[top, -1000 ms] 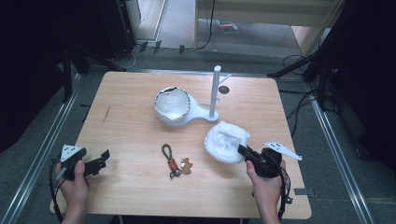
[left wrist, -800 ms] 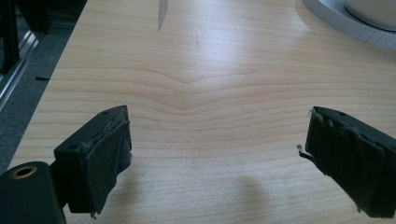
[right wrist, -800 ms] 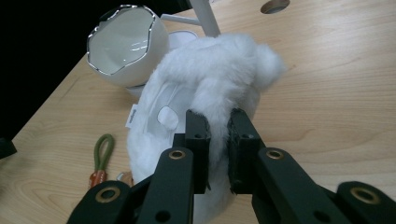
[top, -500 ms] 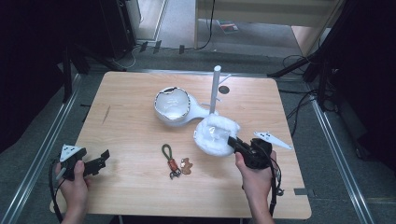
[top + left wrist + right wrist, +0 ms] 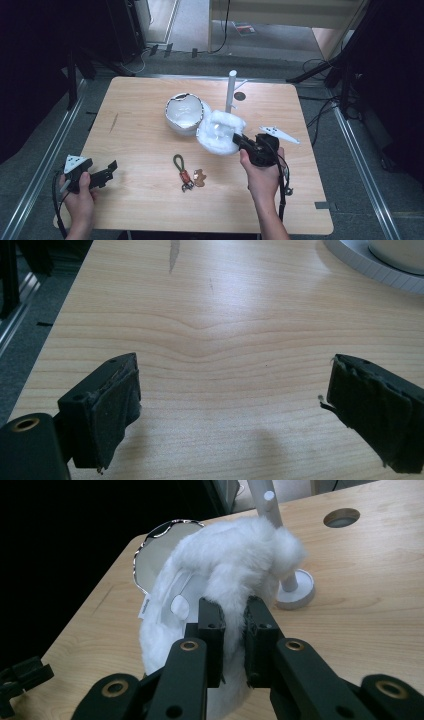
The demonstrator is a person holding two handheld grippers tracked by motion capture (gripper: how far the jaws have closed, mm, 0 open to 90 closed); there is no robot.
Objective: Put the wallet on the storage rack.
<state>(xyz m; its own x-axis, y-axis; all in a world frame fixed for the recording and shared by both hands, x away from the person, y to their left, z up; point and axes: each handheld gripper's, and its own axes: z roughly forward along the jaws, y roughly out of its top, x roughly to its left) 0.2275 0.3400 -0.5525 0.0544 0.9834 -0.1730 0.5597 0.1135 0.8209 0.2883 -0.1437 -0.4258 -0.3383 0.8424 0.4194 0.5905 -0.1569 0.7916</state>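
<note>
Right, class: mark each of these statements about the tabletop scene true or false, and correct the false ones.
1. The right gripper is clamped on the fluffy white fur hat. True.
2. The left gripper holds the green-looped keychain. False: its jaws stand wide apart over bare light wooden table, and the keychain lies at mid-table.
3. The white post stand stands upright behind the hat. True.
4. The white bowl-shaped shell with the dark rim hangs on the stand. False: it rests on the table to the left of the stand.
5. A small brown charm lies beside the keychain. True.
</note>
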